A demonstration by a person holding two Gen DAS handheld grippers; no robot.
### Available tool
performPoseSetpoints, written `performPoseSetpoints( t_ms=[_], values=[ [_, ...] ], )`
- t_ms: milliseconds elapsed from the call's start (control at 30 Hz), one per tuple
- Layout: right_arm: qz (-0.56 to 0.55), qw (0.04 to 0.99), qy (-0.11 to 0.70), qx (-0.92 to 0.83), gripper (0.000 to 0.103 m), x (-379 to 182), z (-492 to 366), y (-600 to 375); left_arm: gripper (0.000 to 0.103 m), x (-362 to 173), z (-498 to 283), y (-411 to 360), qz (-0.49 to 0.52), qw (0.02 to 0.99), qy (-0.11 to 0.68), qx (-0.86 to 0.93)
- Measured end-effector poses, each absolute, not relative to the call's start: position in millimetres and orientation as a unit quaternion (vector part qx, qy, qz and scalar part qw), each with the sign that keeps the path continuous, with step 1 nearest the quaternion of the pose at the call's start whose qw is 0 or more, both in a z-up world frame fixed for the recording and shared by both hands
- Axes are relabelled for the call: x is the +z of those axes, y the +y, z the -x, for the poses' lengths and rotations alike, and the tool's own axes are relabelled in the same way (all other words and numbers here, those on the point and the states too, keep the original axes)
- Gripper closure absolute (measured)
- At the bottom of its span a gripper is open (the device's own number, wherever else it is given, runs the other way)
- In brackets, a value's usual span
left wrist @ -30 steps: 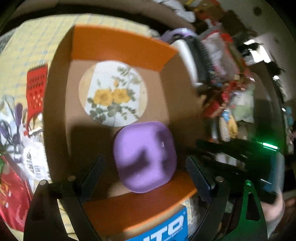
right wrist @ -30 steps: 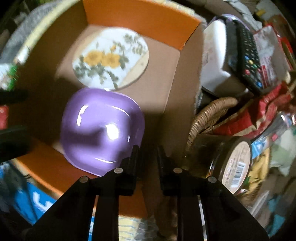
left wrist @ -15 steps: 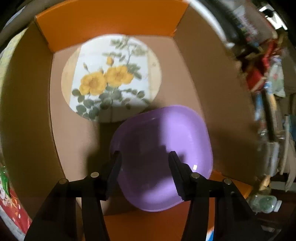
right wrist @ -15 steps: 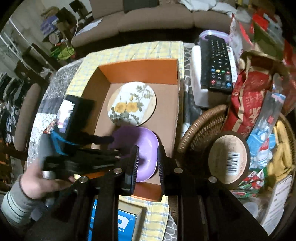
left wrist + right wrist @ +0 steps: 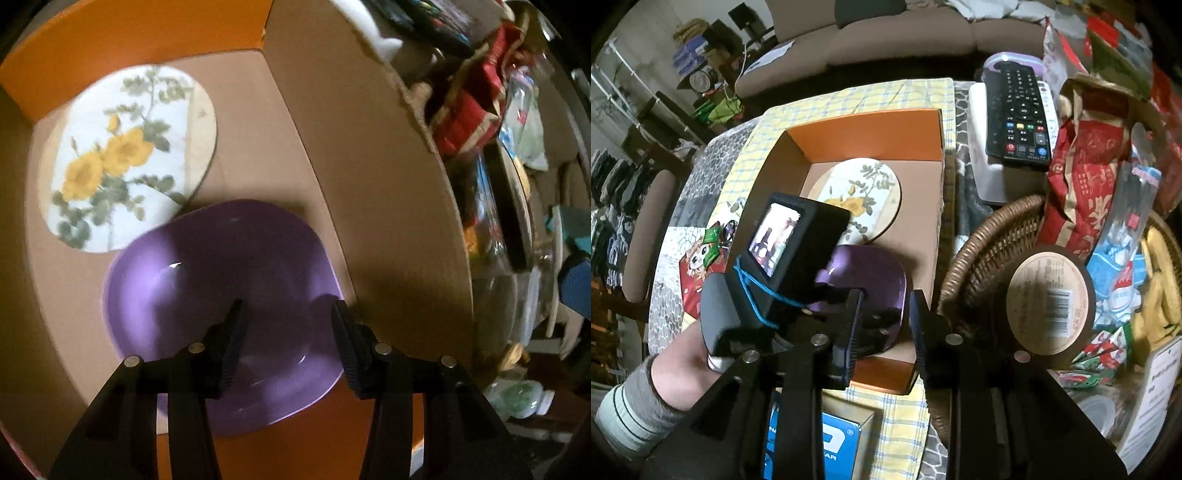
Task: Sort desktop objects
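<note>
L gripper point(image 5: 286, 325) jaws just narrowed, parted over purple bowl point(image 5: 221, 295) in box point(image 5: 369, 184); R gripper point(image 5: 884, 321) slightly parted, empty

I see a wicker basket point(image 5: 975, 258) right of the box, holding a jar point(image 5: 1049, 299) lying on its side and red packets point(image 5: 1082, 173). Behind it a black remote point(image 5: 1019, 110) rests on a white container point(image 5: 990, 177). A sofa point(image 5: 886, 33) stands beyond the desk point(image 5: 683, 206).

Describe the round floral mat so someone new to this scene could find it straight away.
Start at the open cardboard box with orange end walls on the checked cloth. The floral mat lies flat on its floor at the far end, beside the purple bowl. It is the only flat disc there, printed with yellow roses.
</note>
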State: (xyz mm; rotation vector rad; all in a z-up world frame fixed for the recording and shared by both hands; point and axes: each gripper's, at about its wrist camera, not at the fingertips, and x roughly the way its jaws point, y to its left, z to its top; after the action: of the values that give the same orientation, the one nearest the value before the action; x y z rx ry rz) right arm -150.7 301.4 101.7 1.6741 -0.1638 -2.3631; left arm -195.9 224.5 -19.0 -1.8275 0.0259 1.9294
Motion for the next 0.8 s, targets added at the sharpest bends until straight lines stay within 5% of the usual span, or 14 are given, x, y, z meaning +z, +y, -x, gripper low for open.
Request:
performPoseSetpoints(
  t_ms=[67,100,133,267,367,500,800],
  values=[
    [-0.572,0.121,-0.055,-0.81,0.079,101,148,301,0.049,-1,198,204,0.65,0.212,0.014,0.73],
    [-0.572,0.122,-0.053,-0.81,0.079,101,148,301,0.025,6,200,192,0.643,0.195,0.017,0.74],
    [-0.573,0.123,-0.052,-0.809,0.079,99,148,300,0.014,11,203,180,0.637,0.178,0.018,0.75],
    [-0.575,0.13,-0.054,-0.806,0.078,95,150,293,0.015,9,210,144,0.65,0.151,0.005,0.744],
    [-0.575,0.137,-0.048,-0.805,0.075,91,150,283,0.023,2,207,138,0.656,0.157,0.002,0.738],
    [-0.588,0.141,-0.033,-0.796,0.072,78,152,270,0.074,-15,204,139,0.674,0.168,-0.006,0.719],
    [-0.593,0.127,-0.029,-0.794,0.072,71,150,278,0.076,-21,195,159,0.675,0.188,0.002,0.714]
  ],
)
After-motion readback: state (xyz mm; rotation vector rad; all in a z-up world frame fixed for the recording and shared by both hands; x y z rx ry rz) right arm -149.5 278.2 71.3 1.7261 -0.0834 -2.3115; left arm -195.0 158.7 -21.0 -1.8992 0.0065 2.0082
